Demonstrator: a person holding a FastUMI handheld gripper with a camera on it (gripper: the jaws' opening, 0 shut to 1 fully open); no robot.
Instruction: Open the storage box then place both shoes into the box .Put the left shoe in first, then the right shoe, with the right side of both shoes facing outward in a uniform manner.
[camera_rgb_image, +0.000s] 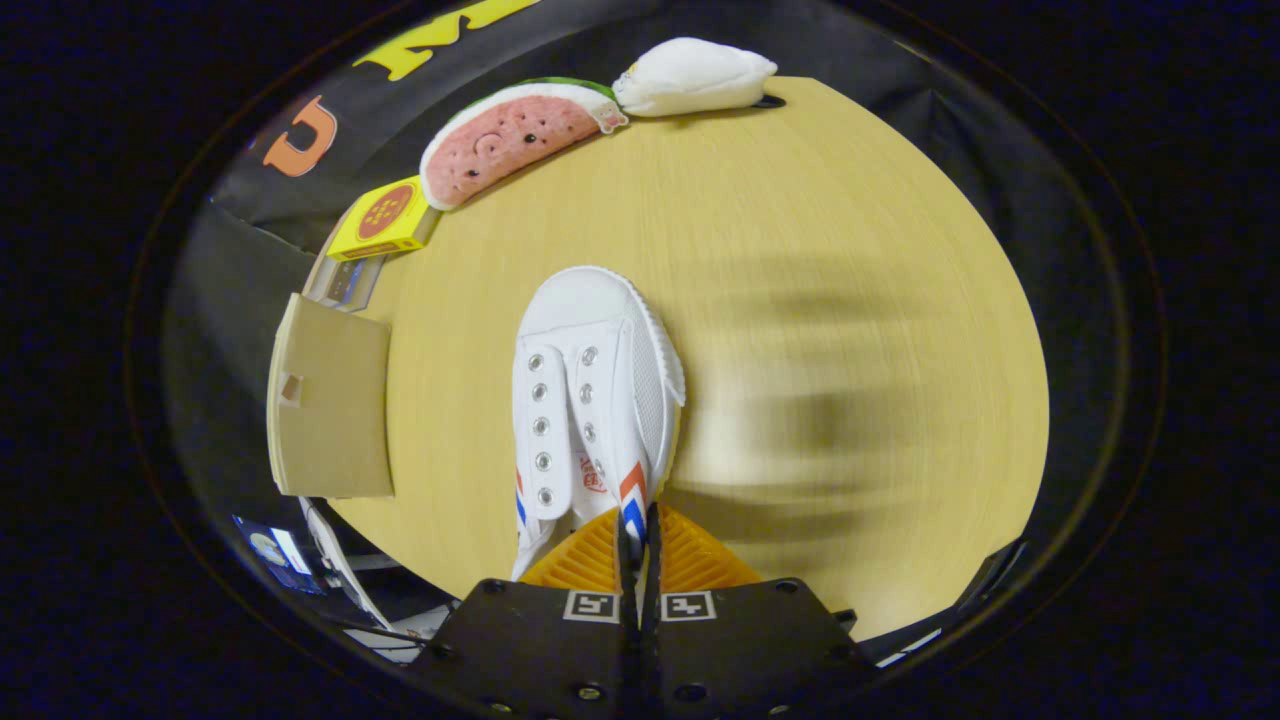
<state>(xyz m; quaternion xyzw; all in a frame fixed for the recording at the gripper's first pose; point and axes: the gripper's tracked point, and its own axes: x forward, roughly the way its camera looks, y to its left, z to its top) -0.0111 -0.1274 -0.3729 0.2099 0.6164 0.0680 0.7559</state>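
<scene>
gripper (638, 530) clenched on the side wall of a white shoe (590, 390), held above the wooden surface (800, 250).
from the left: a tan cardboard flap (330, 410) at the surface's edge, a yellow box (385, 220), a watermelon-slice plush (510, 135) and a white plush (695, 75) along the far edge; the shoe runs ahead of the fingers, toe pointing away, its shadow blurred to its right.

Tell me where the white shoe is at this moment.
In the gripper view the white shoe is gripped at its side wall by the gripper, toe pointing ahead over the wooden table, with the cardboard box to its left.
</scene>
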